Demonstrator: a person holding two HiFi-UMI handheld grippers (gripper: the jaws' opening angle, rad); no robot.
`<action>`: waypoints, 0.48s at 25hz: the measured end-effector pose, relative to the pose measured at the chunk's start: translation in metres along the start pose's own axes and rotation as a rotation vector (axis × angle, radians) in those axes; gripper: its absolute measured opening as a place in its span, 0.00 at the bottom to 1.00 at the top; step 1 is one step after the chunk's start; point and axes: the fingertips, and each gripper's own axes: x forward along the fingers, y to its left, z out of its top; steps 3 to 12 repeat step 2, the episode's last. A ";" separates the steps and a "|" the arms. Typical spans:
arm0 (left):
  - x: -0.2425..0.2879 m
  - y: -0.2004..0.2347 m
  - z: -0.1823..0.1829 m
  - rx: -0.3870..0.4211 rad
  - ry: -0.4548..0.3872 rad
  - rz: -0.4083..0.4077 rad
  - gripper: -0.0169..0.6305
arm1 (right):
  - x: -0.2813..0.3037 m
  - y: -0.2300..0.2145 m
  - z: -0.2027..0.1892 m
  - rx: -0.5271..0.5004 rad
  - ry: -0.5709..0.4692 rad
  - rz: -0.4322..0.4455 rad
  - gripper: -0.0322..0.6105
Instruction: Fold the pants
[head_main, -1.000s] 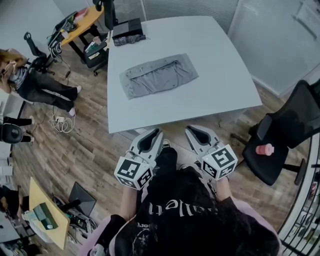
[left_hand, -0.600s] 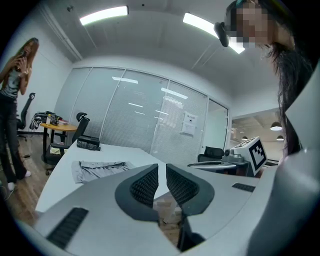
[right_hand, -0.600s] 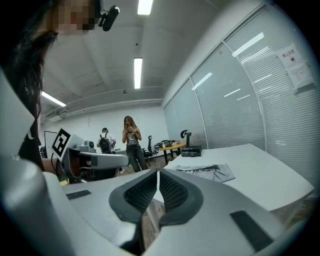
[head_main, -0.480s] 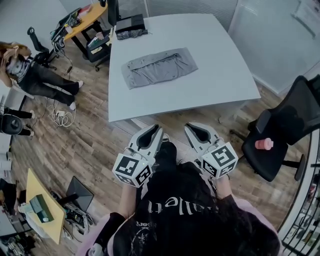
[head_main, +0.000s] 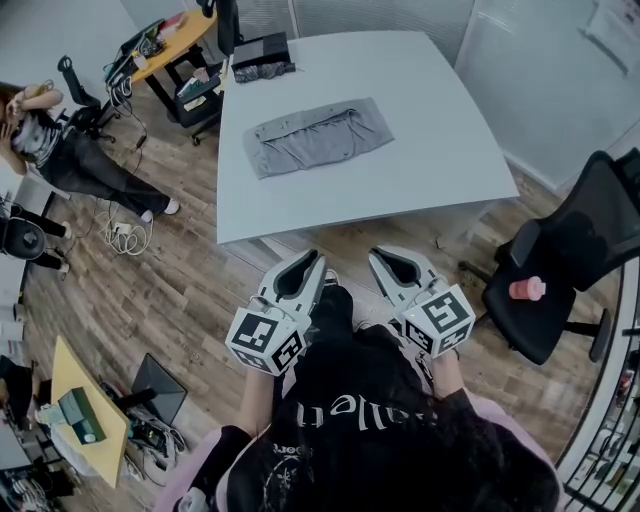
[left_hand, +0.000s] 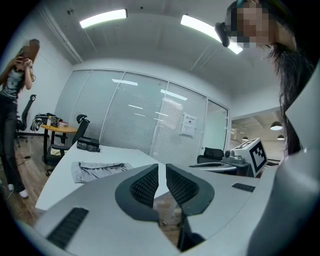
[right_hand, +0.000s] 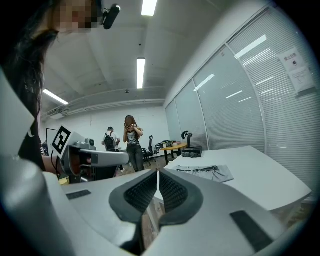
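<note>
1 pair of grey pants (head_main: 318, 136) lies flat on the far left part of the 1 white table (head_main: 400, 190), well apart from the 2 grippers near me. Left gripper (head_main: 306, 262) is a thin slit apart, empty. Right gripper (head_main: 384, 258) is closed, empty. The right gripper view catches 2 people, a bystander (right_hand: 132, 145) and a second person (right_hand: 109, 141). The head view gets 1, plus a pink item (head_main: 527, 290) on the black chair (head_main: 585, 235).

black chair (head_main: 592, 228) | pink object on seat (head_main: 528, 289) | orange desk (head_main: 165, 48)
</note>
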 end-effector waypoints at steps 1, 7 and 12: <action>0.000 -0.001 0.001 0.000 -0.001 0.001 0.13 | -0.001 -0.001 0.001 -0.001 0.000 0.000 0.10; 0.001 -0.001 0.002 -0.001 -0.002 0.002 0.13 | -0.001 -0.001 0.001 -0.002 0.001 -0.001 0.10; 0.001 -0.001 0.002 -0.001 -0.002 0.002 0.13 | -0.001 -0.001 0.001 -0.002 0.001 -0.001 0.10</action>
